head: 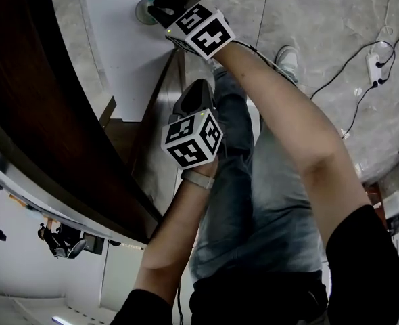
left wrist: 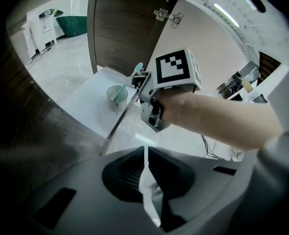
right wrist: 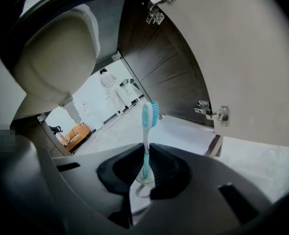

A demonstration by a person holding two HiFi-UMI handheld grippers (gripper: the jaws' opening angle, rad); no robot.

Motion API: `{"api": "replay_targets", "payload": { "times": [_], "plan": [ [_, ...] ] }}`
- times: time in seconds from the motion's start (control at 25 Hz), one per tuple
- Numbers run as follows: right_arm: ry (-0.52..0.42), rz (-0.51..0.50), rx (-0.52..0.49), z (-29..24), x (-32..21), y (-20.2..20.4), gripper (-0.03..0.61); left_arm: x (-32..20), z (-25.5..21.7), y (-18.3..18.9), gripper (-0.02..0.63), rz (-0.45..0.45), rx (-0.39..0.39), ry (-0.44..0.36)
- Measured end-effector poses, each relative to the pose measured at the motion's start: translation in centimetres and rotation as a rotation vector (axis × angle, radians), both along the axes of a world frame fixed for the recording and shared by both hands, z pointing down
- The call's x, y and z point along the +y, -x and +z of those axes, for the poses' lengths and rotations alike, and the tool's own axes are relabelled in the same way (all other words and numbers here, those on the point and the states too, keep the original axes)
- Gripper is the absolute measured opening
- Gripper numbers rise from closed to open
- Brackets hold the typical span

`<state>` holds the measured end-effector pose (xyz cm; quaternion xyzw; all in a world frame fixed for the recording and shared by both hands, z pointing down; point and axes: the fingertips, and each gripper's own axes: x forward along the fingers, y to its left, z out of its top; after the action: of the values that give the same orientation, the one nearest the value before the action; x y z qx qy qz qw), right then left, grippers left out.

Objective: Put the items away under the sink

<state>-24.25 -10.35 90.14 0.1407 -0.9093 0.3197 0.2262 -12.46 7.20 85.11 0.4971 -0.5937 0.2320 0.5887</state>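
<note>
My right gripper (head: 161, 7) (right wrist: 145, 153) is shut on a teal and white toothbrush (right wrist: 146, 126), held by its handle with the bristle head up. In the left gripper view the right gripper (left wrist: 137, 77) hangs just above a pale cup (left wrist: 116, 96) (head: 144, 11) that stands on the white cabinet floor (head: 128, 53). My left gripper (head: 197, 90) (left wrist: 145, 153) sits nearer the person, pointing steeply down. Its jaws are closed on a thin, crumpled white item (left wrist: 149, 192) whose kind I cannot make out.
The dark brown cabinet door (left wrist: 125, 28) stands open, with metal hinges (right wrist: 210, 112) on its pale inner side. The basin's underside (right wrist: 56, 58) bulges overhead. A power strip (head: 375, 59) with cables lies on the stone floor beside the person's shoe (head: 287, 59).
</note>
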Motion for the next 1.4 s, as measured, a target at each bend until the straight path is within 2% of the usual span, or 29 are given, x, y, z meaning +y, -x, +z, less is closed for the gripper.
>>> {"api": "replay_targets", "payload": {
  "times": [0.2, 0.44, 0.72, 0.8, 0.92, 1.24, 1.4],
  "plan": [
    [0.043, 0.018, 0.041, 1.4, -0.1, 0.3, 0.051, -0.2, 0.1, -0.3, 0.04, -0.01, 0.017, -0.001],
    [0.073, -0.01, 0.092, 2.8, 0.2, 0.7, 0.051, -0.2, 0.2, -0.5, 0.04, -0.019, 0.028, 0.003],
    [0.088, -0.022, 0.11, 3.3, 0.3, 0.7, 0.053, -0.6, 0.2, -0.6, 0.04, -0.044, 0.047, -0.005],
    [0.101, -0.025, 0.107, 3.4, 0.3, 0.7, 0.127, -0.7, 0.2, -0.5, 0.04, -0.048, 0.046, -0.006],
    [0.116, -0.03, 0.098, 3.5, 0.4, 0.8, 0.184, -0.7, 0.3, -0.3, 0.04, -0.056, 0.045, -0.006],
    [0.127, 0.006, 0.064, 1.1, 0.0, -1.6, 0.204, -0.6, 0.3, -0.3, 0.04, -0.049, 0.048, -0.007],
    [0.152, 0.077, 0.032, -1.2, -0.9, -4.4, 0.202, -0.9, -0.2, -0.3, 0.04, -0.034, 0.047, -0.013]
  ]
}}
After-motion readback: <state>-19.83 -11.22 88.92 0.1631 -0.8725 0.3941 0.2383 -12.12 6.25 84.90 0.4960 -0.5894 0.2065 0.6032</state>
